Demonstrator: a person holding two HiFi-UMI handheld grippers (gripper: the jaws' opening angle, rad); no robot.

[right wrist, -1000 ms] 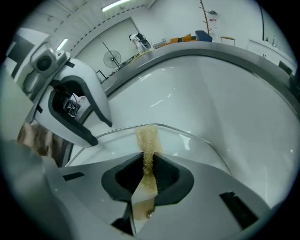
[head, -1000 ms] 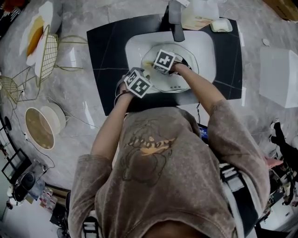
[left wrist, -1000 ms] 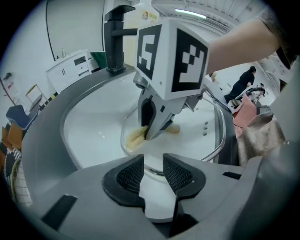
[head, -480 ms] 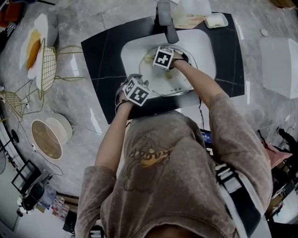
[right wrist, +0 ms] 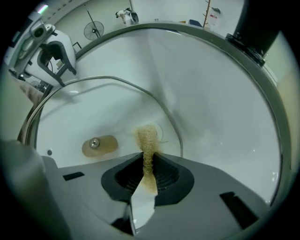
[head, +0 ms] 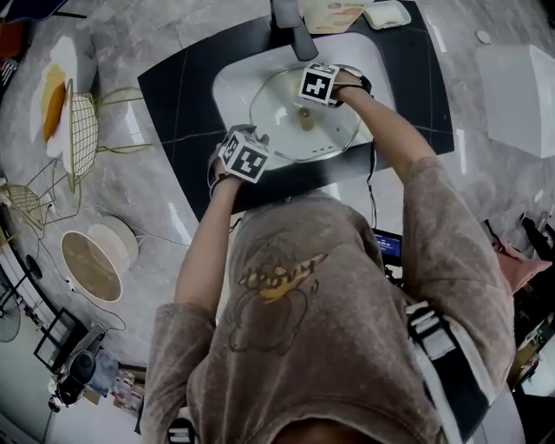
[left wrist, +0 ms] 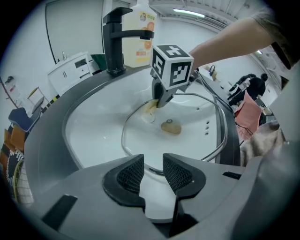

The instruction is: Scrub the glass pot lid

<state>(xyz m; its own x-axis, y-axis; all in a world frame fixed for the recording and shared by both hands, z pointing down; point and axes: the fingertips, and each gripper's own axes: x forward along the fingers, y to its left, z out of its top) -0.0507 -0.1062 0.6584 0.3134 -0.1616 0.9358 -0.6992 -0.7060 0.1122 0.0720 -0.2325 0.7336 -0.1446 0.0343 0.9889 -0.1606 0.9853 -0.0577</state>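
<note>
The glass pot lid (head: pixel 290 130) lies in the white sink (head: pixel 234 82), its tan knob (head: pixel 305 118) facing up. My right gripper (right wrist: pixel 147 164) is shut on a tan scrubbing pad (right wrist: pixel 147 139). The pad's tip rests on the glass just inside the far rim, past the knob (right wrist: pixel 99 145). From the left gripper view, that gripper (left wrist: pixel 161 99) stands on the lid's far side, below the tap. My left gripper (left wrist: pixel 154 172) is at the lid's near rim (left wrist: pixel 140 161). Its jaws are apart, and the rim runs past their tips without being pinched.
A black tap (head: pixel 290 26) overhangs the far side of the sink, with an orange-labelled bottle (left wrist: pixel 140 28) behind it. The sink sits in a black counter panel (head: pixel 173 95). A gold wire rack (head: pixel 82 130) and a round white pot (head: pixel 91 260) stand at the left.
My right gripper has slid with the pad from the middle of the lid to its far side, nearer the tap. The left gripper has stayed at the near rim.
</note>
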